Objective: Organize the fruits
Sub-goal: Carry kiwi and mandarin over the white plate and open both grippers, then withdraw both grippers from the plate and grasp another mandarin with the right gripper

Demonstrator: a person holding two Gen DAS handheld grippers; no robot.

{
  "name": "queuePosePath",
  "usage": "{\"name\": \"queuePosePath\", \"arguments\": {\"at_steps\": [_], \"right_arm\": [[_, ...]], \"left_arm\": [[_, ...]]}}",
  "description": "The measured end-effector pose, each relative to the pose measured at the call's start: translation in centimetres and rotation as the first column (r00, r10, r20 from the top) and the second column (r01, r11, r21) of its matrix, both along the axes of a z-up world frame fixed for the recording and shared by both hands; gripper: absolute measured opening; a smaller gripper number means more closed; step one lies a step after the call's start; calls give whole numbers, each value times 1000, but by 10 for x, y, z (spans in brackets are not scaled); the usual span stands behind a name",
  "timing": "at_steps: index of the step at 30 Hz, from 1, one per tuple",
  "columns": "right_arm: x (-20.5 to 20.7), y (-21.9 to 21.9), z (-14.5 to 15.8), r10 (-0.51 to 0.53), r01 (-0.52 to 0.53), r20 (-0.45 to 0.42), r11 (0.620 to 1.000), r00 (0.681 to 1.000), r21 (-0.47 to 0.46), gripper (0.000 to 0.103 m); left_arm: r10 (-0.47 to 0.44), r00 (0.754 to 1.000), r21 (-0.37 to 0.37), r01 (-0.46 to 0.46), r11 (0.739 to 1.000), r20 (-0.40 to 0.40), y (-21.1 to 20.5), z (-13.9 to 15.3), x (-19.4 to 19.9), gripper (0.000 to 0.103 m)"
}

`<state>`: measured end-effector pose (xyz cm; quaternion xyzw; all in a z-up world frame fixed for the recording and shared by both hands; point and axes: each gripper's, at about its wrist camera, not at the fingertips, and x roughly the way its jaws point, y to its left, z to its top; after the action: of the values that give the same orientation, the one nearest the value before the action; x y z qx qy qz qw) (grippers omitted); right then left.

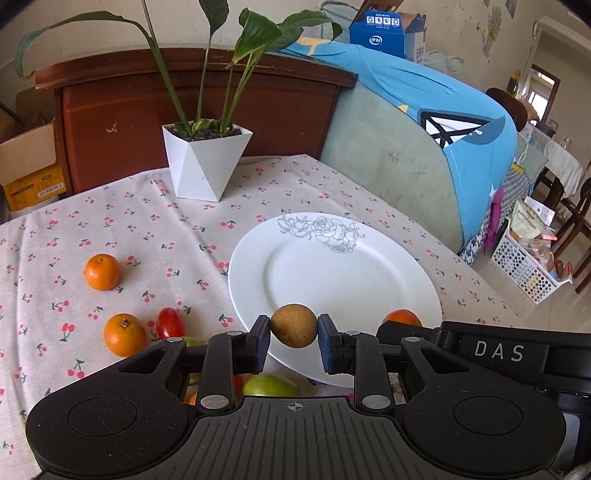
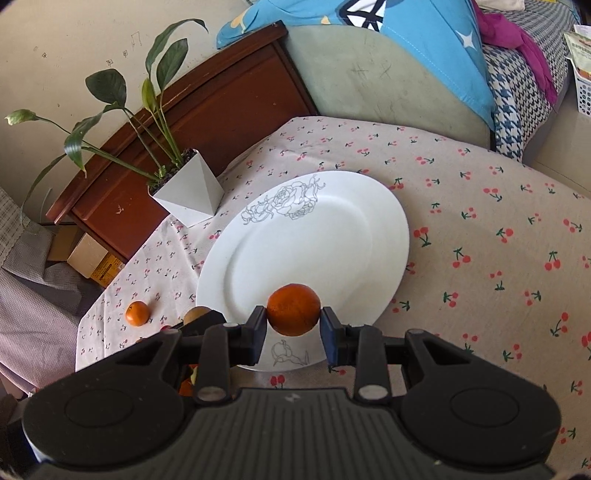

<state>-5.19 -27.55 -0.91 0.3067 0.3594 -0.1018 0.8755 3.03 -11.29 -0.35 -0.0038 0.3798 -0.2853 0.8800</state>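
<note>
Left gripper (image 1: pixel 294 334) pinches small round brown fruit (image 1: pixel 294 325) over near rim of white round plate (image 1: pixel 332 266); right gripper (image 2: pixel 293 325) clamps round orange tangerine (image 2: pixel 293 309) likewise, prob. both for plating.

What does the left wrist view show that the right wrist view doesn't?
Only the left wrist view: the left gripper clamped on a brown fruit, a red tomato, a green fruit and a blue box.

Only the right wrist view: the right gripper in full, clamped on an orange, and the small drawing on the plate's near rim.

Both: the white plate, with nothing resting on it yet, the potted plant and the cherry tablecloth.
</note>
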Motion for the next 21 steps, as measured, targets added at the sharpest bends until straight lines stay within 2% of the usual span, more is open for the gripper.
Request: {"name": "queuePosePath", "arguments": {"at_steps": [7, 14, 21], "right_arm": [[0, -5, -3, -34, 34, 0, 999, 999, 12, 34], [-3, -5, 2, -30, 30, 18, 1000, 999, 10, 34], [-6, 6, 6, 26, -26, 39, 1000, 999, -10, 34]], "left_arm": [[-1, 1000, 14, 1, 1000, 2, -8, -5, 3, 27], [45, 999, 13, -45, 999, 5, -1, 3, 3, 46], [85, 996, 9, -86, 996, 19, 19, 19, -3, 55]]}}
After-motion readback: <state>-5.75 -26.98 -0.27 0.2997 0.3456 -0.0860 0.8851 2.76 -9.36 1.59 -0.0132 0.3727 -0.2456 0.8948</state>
